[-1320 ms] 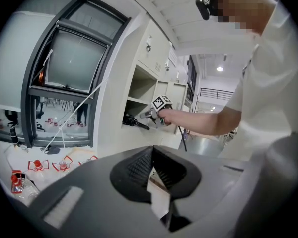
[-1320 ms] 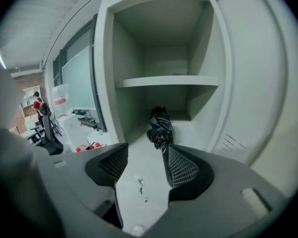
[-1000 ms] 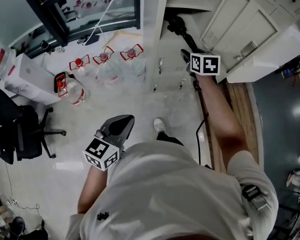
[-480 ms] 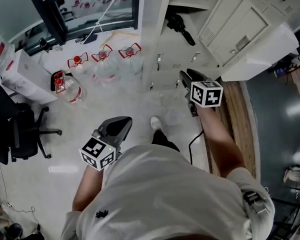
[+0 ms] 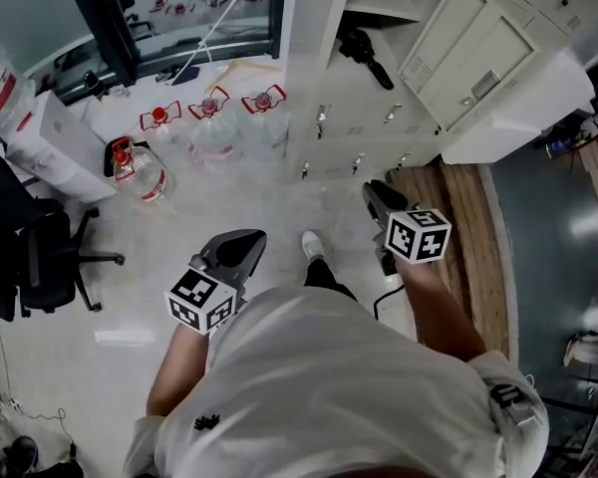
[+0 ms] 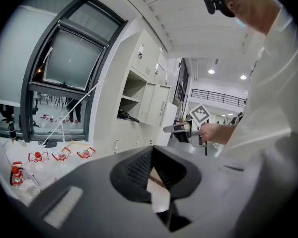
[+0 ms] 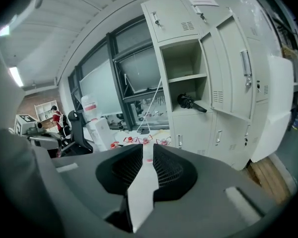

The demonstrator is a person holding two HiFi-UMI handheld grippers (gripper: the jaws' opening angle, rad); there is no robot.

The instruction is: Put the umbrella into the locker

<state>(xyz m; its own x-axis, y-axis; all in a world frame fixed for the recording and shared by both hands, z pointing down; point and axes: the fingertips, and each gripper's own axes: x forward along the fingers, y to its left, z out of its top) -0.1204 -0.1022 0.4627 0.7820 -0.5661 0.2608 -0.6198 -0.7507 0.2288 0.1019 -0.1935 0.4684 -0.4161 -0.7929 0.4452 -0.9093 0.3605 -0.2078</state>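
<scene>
Tips of the left tongs [image 6: 152, 151] are pressed together with nothing in them, and they hang low over the floor [image 5: 269, 202] in front of us. Our right tongs [image 7: 148, 150] are closing. A narrow gap shows between the pads, and through it we see only floor and bottles. Both point toward the locker [image 7: 165, 83], and neither touches anything. The left gripper view shows the right tongs held out about level beside us, with the cube [image 6: 199, 114] on top.

The umbrella [image 7: 190, 103], black and folded, lies in the locker, on the bottom of the open compartment under the shelf [image 7: 187, 77]. It is well apart from both tongs. One end sticks out past the front edge. The compartment's door [image 7: 236, 68] stands wide open to the right. The doors below it are shut.

Left of the locker, a row of water bottles [image 5: 211, 125] with red caps stands on the floor under a dark window [image 5: 179, 8]. A black chair [image 5: 42, 259] sits further left, near a white box [image 5: 60, 157].
</scene>
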